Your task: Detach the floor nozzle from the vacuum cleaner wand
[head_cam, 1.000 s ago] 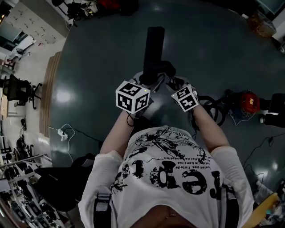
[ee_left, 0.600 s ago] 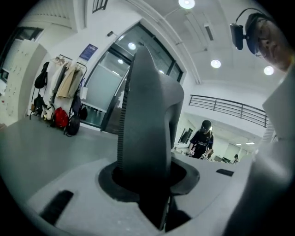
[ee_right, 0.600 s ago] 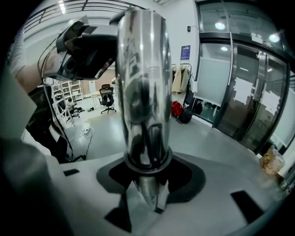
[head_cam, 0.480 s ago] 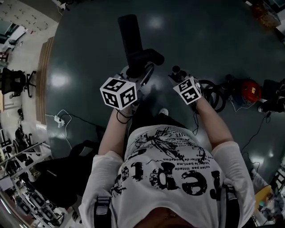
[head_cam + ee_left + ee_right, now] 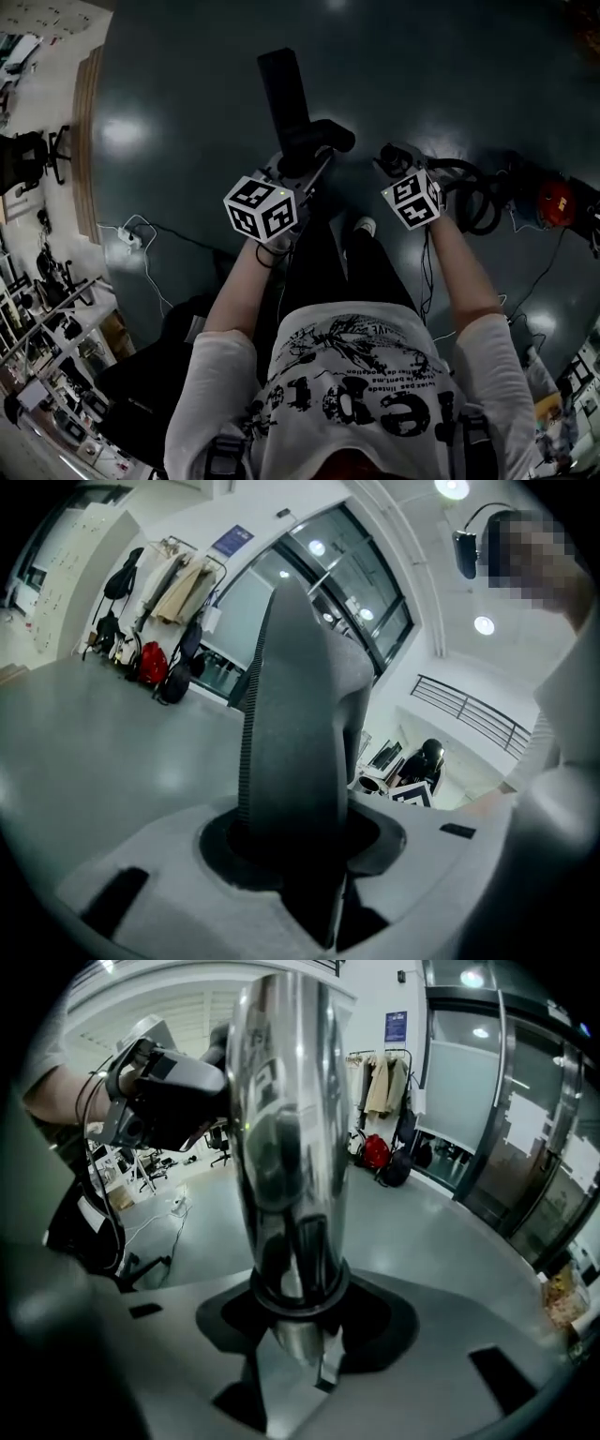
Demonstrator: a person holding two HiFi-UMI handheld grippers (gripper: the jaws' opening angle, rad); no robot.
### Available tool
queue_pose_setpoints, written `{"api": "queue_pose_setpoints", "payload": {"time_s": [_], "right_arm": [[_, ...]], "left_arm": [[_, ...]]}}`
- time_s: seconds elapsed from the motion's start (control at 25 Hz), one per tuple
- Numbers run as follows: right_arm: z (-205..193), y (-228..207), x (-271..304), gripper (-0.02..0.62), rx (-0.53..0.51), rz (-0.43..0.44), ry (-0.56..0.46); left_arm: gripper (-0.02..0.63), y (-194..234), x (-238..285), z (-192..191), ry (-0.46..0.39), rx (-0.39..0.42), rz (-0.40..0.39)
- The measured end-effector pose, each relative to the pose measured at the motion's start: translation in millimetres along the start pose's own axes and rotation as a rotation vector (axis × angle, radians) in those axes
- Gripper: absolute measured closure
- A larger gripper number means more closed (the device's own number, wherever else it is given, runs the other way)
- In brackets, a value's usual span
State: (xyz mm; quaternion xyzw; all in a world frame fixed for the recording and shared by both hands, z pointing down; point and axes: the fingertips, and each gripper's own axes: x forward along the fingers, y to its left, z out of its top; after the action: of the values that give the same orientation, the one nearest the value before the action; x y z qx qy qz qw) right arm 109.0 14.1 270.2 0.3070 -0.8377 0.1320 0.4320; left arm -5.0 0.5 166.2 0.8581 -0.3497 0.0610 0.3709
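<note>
**Gripping nozzle and wand, one in each claw**

The left claw (image 5: pixel 300 878) is pressed shut on the neck of the dark floor nozzle (image 5: pixel 285 82). No gap shows between its jaws and the ribbed grey plastic, which fills the middle of the left gripper view. The right claw (image 5: pixel 296 1335) is clamped just as tightly round the chrome wand (image 5: pixel 281 1119), and the tube rises straight out from between its jaws.

In the head view the nozzle's flat head points away from the person, and its neck bends back to the left claw. A strip of floor (image 5: pixel 178 84) shows between that neck and the right claw — the two parts look apart.

The wand's upper end is cut off by the top edge of the right gripper view. In the head view most of its length is hidden behind the marker cube and forearm. Whether the nozzle head touches the floor cannot be told.

Ahead and to the left the floor is open. A coiled hose (image 5: pixel 473 202) lies near the right claw, with the red vacuum body (image 5: pixel 555 202) beyond it. A white power strip (image 5: pixel 120 236) sits well apart on the left.
</note>
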Motion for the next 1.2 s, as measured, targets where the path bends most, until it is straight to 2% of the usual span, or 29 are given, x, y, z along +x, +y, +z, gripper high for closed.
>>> {"api": "queue_pose_setpoints", "payload": {"time_s": [0.16, 0.36, 0.6, 0.8, 1.0, 1.2], "right_arm": [[-7.3, -5.5, 63.6, 0.413, -0.011, 0.002, 0.054], [-44.8, -7.8, 151.6, 0.413, -0.011, 0.000, 0.086], [-99.2, -8.5, 263.9, 0.413, -0.058, 0.034, 0.139], [-119.3, 10.4, 341.8, 0.413, -0.106, 0.066, 0.120], [-145.0, 20.6, 432.4, 0.413, -0.136, 0.057, 0.165], [-175.7, 29.8, 504.2, 0.413, -0.139, 0.071, 0.159]], "left_arm": [[0.477, 70.3, 18.1, -29.0, 0.061, -0.094, 0.006], [0.477, 167.6, 52.2, -92.8, 0.139, -0.137, 0.047], [0.477, 273.0, 102.3, -159.4, 0.127, -0.257, 0.075], [0.477, 338.7, 125.5, -220.6, 0.156, -0.294, 0.122], [0.477, 406.6, 148.3, -278.5, 0.166, -0.369, 0.146], [0.477, 476.5, 159.1, -350.6, 0.213, -0.386, 0.179]]}}
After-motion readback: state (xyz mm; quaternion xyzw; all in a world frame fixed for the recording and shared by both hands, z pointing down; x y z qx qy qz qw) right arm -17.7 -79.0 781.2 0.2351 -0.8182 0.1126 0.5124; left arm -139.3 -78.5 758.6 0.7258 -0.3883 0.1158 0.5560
